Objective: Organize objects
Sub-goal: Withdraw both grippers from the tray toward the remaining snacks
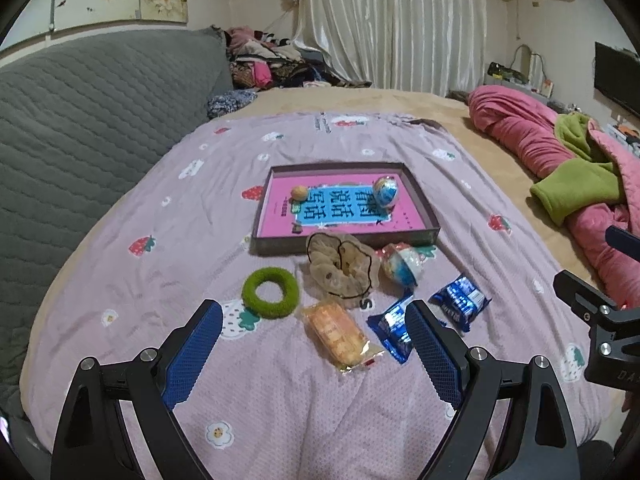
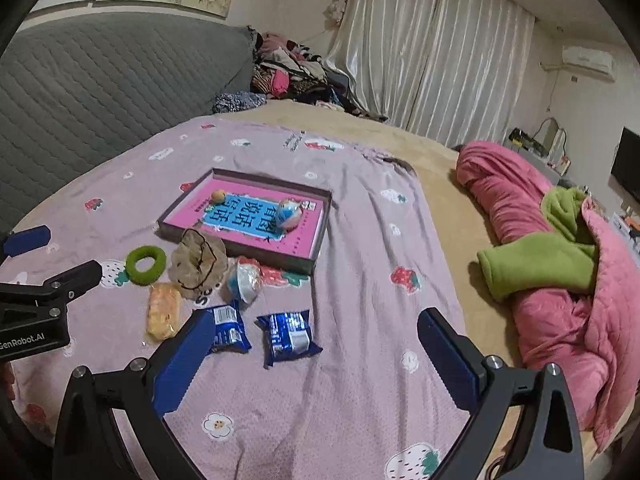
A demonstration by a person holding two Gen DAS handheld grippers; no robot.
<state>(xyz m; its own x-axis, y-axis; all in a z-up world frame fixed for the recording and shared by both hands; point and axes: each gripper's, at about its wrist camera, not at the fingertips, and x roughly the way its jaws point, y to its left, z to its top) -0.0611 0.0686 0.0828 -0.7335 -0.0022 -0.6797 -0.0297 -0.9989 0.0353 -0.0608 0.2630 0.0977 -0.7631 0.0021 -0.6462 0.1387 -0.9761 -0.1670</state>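
A shallow box [image 1: 344, 242] [image 2: 276, 259] with a pink book inside lies on the bed and holds a small orange ball [image 1: 300, 193] and a blue-white egg [image 1: 386, 191]. In front of it lie a beige scrunchie [image 1: 342, 266], a green ring [image 1: 271, 292], a jelly cup [image 1: 400, 268], an orange snack packet [image 1: 338, 334] and two blue packets [image 2: 230, 330] [image 2: 290, 336]. My left gripper [image 1: 314, 314] hovers open over the orange packet. My right gripper [image 2: 318, 318] hovers open over the right-hand blue packet. Neither touches anything.
The pink strawberry-print sheet [image 1: 280, 400] covers the bed. A rumpled pink quilt with a green blanket [image 2: 540, 256] lies at the right. A grey padded headboard [image 1: 80, 120] rises at the left, with a pile of clothes [image 1: 264, 60] behind.
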